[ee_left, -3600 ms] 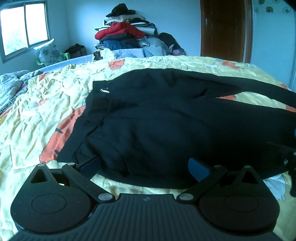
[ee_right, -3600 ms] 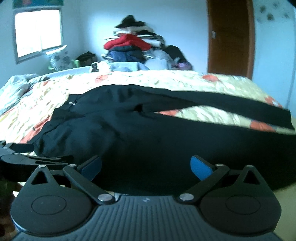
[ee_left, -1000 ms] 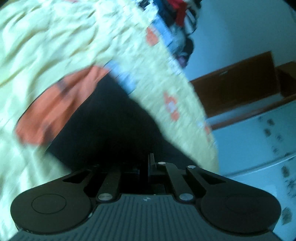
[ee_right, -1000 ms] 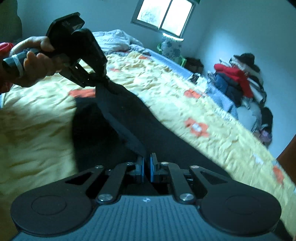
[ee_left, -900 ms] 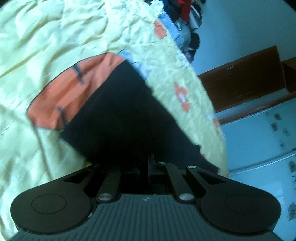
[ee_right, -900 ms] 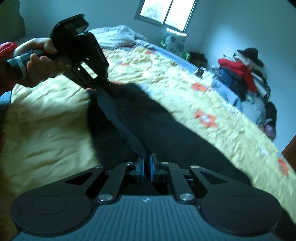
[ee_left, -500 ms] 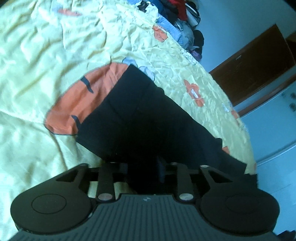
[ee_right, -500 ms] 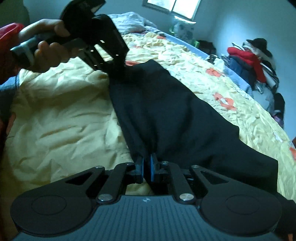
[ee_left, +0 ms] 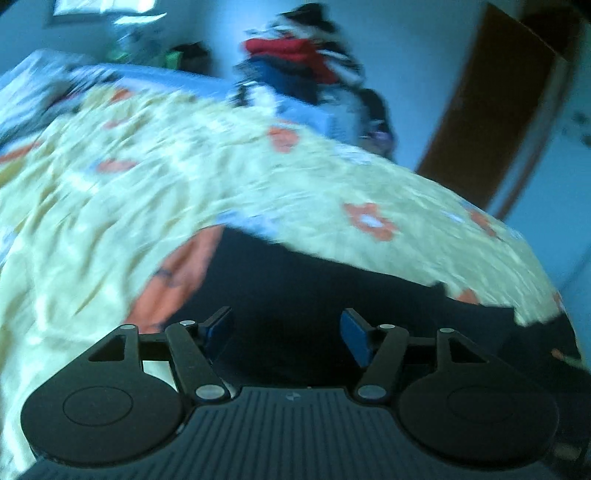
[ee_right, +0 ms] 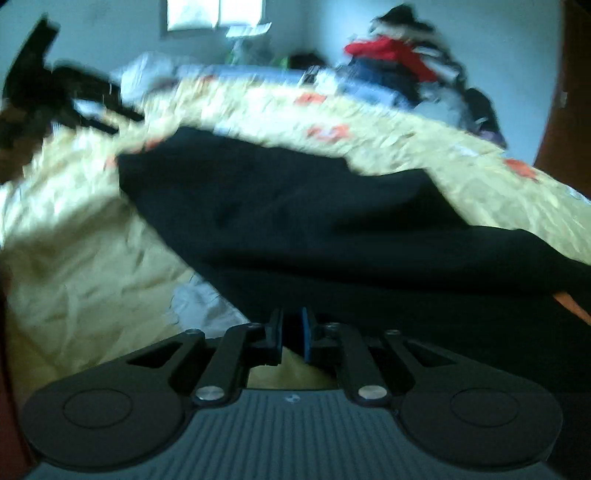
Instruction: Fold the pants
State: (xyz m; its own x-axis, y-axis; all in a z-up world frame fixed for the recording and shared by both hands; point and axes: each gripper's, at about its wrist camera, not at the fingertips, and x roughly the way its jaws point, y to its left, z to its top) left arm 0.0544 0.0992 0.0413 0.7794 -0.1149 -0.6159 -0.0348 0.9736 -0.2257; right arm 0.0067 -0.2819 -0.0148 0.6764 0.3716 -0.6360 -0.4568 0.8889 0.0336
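Since a second ago: left claw (ee_left: 287,334) was clamped tight on the black pants (ee_right: 314,221), and its jaws have just been opening, so the cloth is let go. Both views have swung round a lot too, everything's smeared with motion blur.
Left claw: jaws stand wide apart now, blue pads (ee_left: 354,334) on show, nothing pinched. Dark fabric lies under and ahead of the gap, but the pads aren't pressing on it.
Right claw: (ee_right: 291,334) nearly shut, only a thin slit between the pads. Jaws have been easing apart a touch. Pants edge sits right at the tips; too blurry to say if cloth is really in the slit.
Pants: spread on the bed (ee_right: 74,258), a long black shape running from the left side across to the right edge in the right wrist view, looks doubled over lengthwise.
Bed: yellow cover with orange flower prints (ee_left: 369,219), pretty rumpled.
Background: heap of clothes (ee_left: 295,55) with something red on top at the far side, brown door (ee_left: 491,110) to the right, window (ee_right: 214,13) up top.
Other claw in right view: dark blurred shape (ee_right: 44,92) at upper left, well apart from the right one.
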